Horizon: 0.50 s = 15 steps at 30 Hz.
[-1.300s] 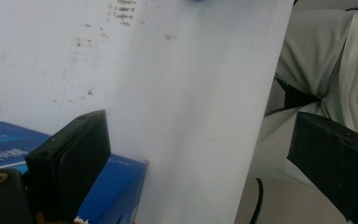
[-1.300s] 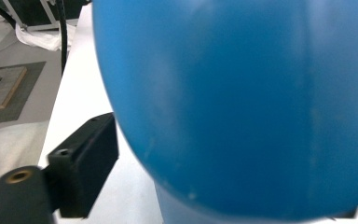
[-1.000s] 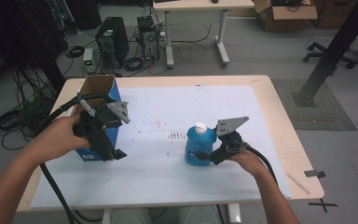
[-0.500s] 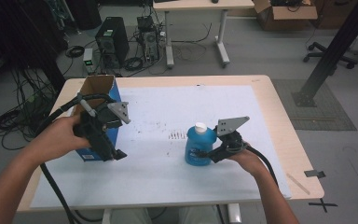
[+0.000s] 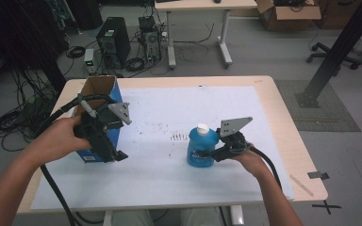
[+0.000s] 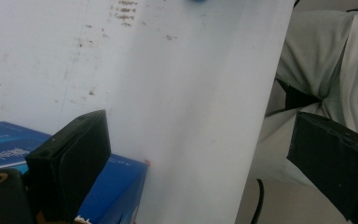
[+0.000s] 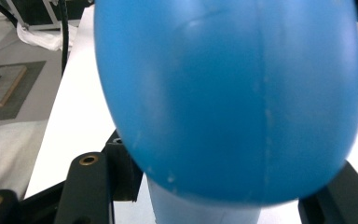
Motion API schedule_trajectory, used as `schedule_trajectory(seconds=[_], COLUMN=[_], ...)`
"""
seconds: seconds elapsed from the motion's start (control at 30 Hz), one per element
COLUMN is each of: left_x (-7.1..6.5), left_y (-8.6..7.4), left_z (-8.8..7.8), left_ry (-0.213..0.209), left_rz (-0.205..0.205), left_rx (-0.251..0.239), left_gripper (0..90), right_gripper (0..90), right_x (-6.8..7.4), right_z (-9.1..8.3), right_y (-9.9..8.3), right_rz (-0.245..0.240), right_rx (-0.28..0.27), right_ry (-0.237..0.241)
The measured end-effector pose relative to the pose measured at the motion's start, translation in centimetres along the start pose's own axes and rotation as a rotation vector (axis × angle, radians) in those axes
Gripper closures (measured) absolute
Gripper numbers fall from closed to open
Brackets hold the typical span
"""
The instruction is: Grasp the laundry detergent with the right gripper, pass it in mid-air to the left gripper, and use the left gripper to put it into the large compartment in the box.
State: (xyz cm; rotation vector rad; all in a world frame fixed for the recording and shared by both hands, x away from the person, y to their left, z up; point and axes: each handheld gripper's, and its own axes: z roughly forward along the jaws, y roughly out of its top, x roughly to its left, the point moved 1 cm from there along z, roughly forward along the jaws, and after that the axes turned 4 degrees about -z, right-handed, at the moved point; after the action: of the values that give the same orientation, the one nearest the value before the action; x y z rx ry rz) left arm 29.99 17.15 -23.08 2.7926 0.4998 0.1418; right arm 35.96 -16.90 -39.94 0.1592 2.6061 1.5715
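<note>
Both grippers are black: left gripper and right gripper each carry a grey three-cornered plate on top, brass-ringed screw holes, and a thick black cable trailing toward six o'clock.

Right gripper closed onto blue bottle.

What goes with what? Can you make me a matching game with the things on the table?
Things:
1. round blue plastic bottle with white cap
2. blue cardboard box with open brown top
3. left tongs
4. white paper sheet

Matches:
A. covers the tabletop
B. jaws wide apart
C. squeezed by the right tongs
D. stands at the table's left

Pairs: 1-C, 2-D, 3-B, 4-A
</note>
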Motion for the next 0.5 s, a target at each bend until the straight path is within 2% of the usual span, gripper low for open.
schedule_trajectory(seconds=[0.3,0.4,0.5], left_x=[-0.1,-0.1,-0.1], left_y=[0.3,0.4,0.7], left_z=[-0.1,-0.3,-0.6], left_ry=[0.000,0.006,0.014], left_rz=[0.003,0.006,0.012], left_rx=[-0.002,-0.003,-0.006], left_gripper=[6.1,6.1,6.1], right_gripper=[43.7,43.7,43.6], right_x=[0.1,0.1,0.2], right_z=[-0.3,-1.3,-1.8], right_y=[0.0,0.6,1.0], right_rz=[0.002,0.006,-0.004], right_rx=[-0.007,-0.032,-0.032], right_ry=[0.006,-0.003,-0.011])
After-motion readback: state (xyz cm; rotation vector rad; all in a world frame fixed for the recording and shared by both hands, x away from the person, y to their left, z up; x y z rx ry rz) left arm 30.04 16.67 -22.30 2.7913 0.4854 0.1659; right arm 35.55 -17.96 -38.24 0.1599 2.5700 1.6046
